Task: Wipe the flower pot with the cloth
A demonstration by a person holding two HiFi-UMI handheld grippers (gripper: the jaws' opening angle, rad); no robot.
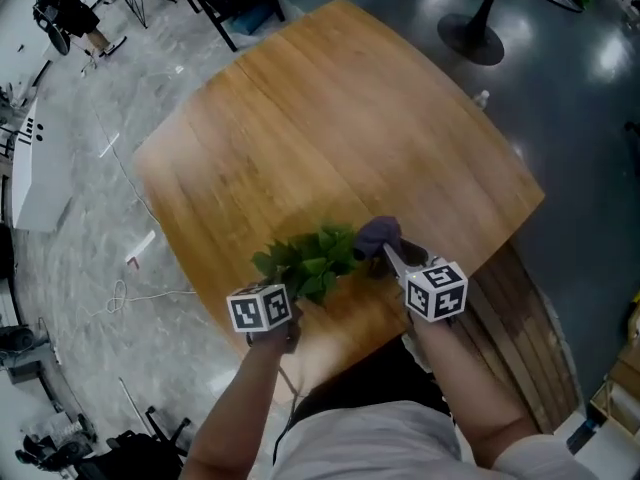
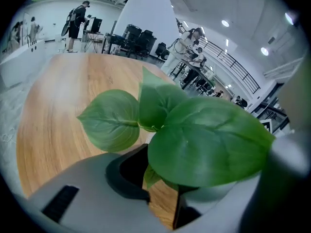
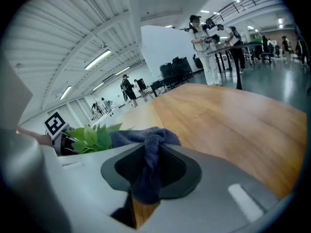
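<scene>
Right ahead of the left gripper [image 2: 160, 191], big green leaves [image 2: 194, 140] crowd its view and cover the jaw tips, so clamped or released, I just can't tell, and the flower pot is hidden under that foliage in every view! Just to that gripper's right, the right gripper [image 3: 148, 176] is clenched on the bunched blue-grey cloth [image 3: 148, 149], which touches the leaves on its left. Beyond both grippers the wooden table [image 1: 350, 118] stretches away, with people [image 3: 204, 38] and black gear [image 3: 175, 69] well back, small and hard to make out.
</scene>
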